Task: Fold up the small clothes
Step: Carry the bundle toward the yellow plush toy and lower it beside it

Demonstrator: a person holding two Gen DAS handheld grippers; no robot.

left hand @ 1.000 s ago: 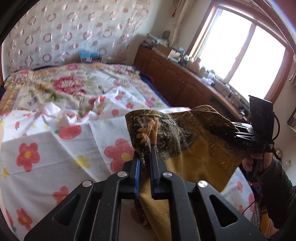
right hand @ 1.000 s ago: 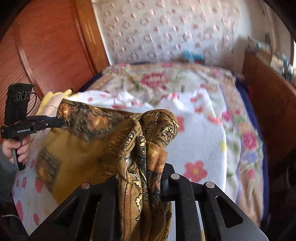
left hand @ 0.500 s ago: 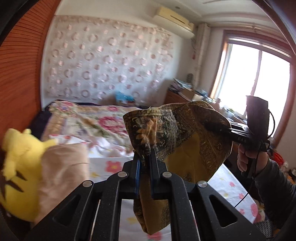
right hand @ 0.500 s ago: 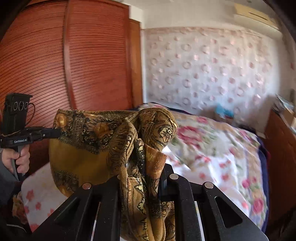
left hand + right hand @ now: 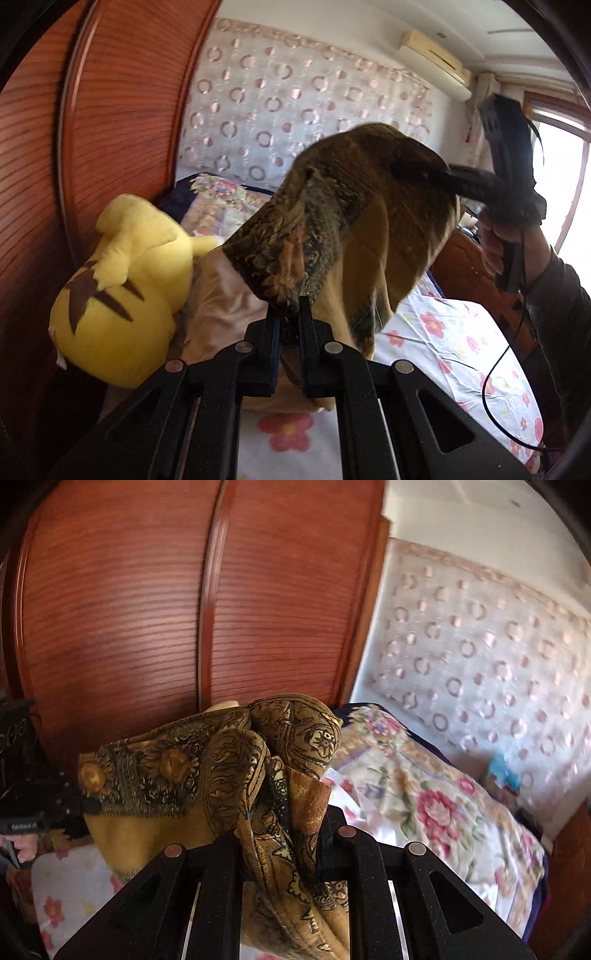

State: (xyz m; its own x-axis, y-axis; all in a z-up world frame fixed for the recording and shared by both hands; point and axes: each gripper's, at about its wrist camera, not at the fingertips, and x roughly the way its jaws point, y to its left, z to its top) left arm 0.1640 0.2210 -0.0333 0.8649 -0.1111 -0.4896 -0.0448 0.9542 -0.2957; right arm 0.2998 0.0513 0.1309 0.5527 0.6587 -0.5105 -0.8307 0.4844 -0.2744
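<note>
L gripper [image 5: 287, 325]: jaws nearly together, pinching a bunched corner of the patterned cloth [image 5: 343, 229] right at the fingertips. Cloth is mustard-yellow w/ a dark brown-black printed border. From the pinch it rises up & away to the right, off the bed, blurred in the left wrist view. Far corner runs into the R gripper [image 5: 448, 170], seen here side-on w/ a hand [image 5: 496, 245] on its grip & a dark sleeve [image 5: 557, 295] below.

R wrist view: R gripper [image 5: 286, 812] clamped on another gathered corner; folds spill over & hang down between the fingers. Cloth stretches left from there as a fairly taut band to the L gripper [image 5: 86, 805], which bites its far edge. So cloth is held at two corners, hanging between both grippers, above the bed.

Just behind/left of L gripper: yellow plush toy [image 5: 122, 291] w/ brown stripes, lying against a beige pillow [image 5: 229, 295]. Below & right: white floral sheet [image 5: 450, 343]. Further back: floral quilt [image 5: 424, 797], then red-brown slatted wardrobe [image 5: 147, 609] left, curtain w/ ring pattern [image 5: 295, 99] at the back, AC unit [image 5: 436, 55] high up, bright window [image 5: 561, 177] far right.
</note>
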